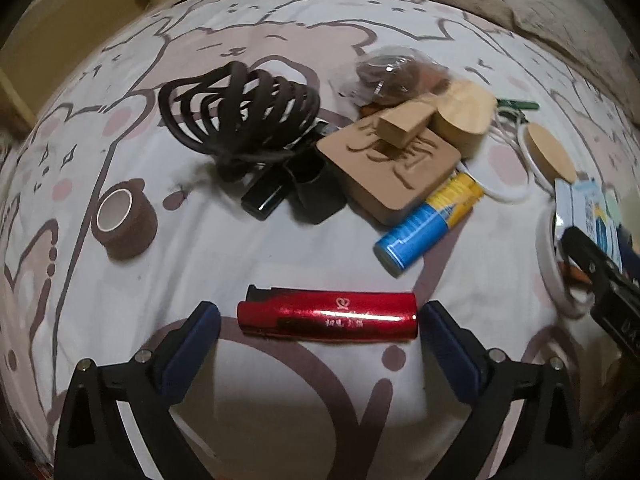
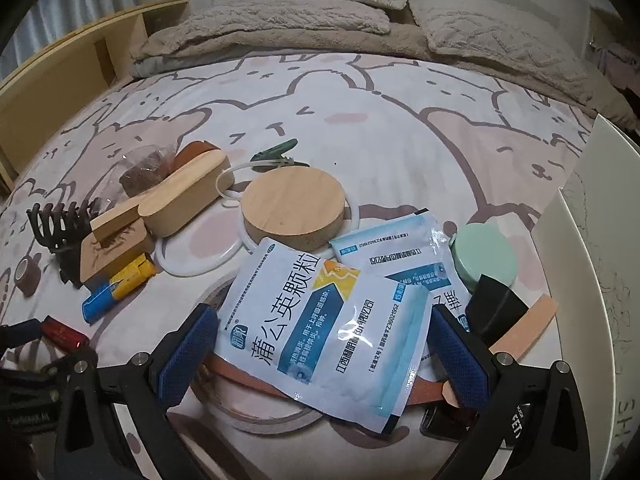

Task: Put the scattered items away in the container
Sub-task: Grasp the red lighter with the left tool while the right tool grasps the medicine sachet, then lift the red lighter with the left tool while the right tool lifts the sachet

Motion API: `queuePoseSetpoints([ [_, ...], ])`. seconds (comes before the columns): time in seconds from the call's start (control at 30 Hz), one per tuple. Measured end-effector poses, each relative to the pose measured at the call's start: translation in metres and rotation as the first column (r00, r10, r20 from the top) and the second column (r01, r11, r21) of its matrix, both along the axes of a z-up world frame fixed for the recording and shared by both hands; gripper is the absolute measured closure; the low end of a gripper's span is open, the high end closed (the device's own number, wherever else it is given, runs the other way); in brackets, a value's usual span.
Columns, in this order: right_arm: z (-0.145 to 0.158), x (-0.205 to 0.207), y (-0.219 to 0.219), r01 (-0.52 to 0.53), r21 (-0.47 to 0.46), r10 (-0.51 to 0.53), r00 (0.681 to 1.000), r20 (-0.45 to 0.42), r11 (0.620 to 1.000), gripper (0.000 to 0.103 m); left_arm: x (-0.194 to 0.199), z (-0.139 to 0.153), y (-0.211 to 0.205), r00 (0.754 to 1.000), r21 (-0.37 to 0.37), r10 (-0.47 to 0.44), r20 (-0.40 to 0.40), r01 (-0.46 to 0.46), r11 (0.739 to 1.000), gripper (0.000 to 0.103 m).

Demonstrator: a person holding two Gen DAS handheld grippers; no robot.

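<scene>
A red lighter (image 1: 328, 316) lies crosswise on the cartoon-print bedsheet (image 1: 280, 16). My left gripper (image 1: 320, 320) is open and straddles it, a blue pad off each end; the left pad (image 1: 204, 320) stands clear of the lighter. In the right wrist view a white-and-blue medicine sachet (image 2: 320, 320) lies on a second sachet (image 2: 400, 248), a brown strap (image 2: 256, 380) and a tape ring. My right gripper (image 2: 326, 344) is open, its pads flanking the top sachet's edges. A white box wall (image 2: 580, 264) stands at the right.
Scattered on the sheet are a dark hair claw (image 1: 236, 116), a brown tape roll (image 1: 124, 220), a blue-and-yellow tube (image 1: 424, 224), wooden blocks (image 1: 400, 152), a round wooden lid (image 2: 294, 204), a mint tin (image 2: 486, 264) and a green clip (image 2: 276, 152). Folded blankets (image 2: 320, 28) lie beyond.
</scene>
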State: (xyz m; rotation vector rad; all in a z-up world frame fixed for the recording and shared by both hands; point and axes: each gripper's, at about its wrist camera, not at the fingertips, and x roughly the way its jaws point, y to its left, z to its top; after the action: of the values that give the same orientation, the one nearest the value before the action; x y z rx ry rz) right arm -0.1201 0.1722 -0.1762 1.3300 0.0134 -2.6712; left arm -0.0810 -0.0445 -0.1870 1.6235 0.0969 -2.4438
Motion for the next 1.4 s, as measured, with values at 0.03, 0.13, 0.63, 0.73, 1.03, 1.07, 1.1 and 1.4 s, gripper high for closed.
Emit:
queuePoseSetpoints([
  [0.03,0.001,0.000,0.001,0.001,-0.004,-0.001,1.000,-0.006,1.000,0.007,0.000,0.000,0.000,1.000,-0.001,0.005,-0.003,-0.005,1.000,0.002],
  [0.13,0.005,0.000,0.011,0.020,-0.030,-0.021,1.000,-0.021,0.999,0.025,0.000,-0.001,0.002,1.000,-0.003,0.011,-0.016,-0.011,1.000,0.002],
  [0.63,0.017,0.013,0.026,0.004,-0.051,-0.007,0.998,-0.061,0.999,0.060,0.005,0.005,0.011,0.994,0.006,-0.104,-0.035,0.104,0.995,0.020],
  [0.73,0.023,0.019,0.034,0.007,-0.074,-0.013,0.997,-0.079,0.997,0.072,0.008,0.007,0.012,0.991,0.027,-0.126,-0.034,0.127,0.991,0.020],
  [1.03,0.048,0.043,0.043,-0.028,-0.144,0.010,0.992,-0.124,0.989,0.084,0.019,0.016,0.021,0.983,0.058,-0.176,-0.049,0.179,0.982,0.020],
  [1.07,0.051,0.046,0.042,-0.034,-0.150,0.015,0.991,-0.131,0.988,0.085,0.020,0.017,0.022,0.982,0.055,-0.179,-0.053,0.182,0.982,0.020],
  [1.1,0.055,0.051,0.042,-0.043,-0.157,0.021,0.990,-0.138,0.987,0.086,0.021,0.019,0.022,0.982,0.053,-0.181,-0.059,0.185,0.981,0.020],
  [1.4,0.081,0.090,0.043,-0.099,-0.231,0.057,0.982,-0.181,0.968,0.090,0.036,0.026,0.015,0.982,0.059,-0.169,-0.082,0.175,0.983,0.020],
])
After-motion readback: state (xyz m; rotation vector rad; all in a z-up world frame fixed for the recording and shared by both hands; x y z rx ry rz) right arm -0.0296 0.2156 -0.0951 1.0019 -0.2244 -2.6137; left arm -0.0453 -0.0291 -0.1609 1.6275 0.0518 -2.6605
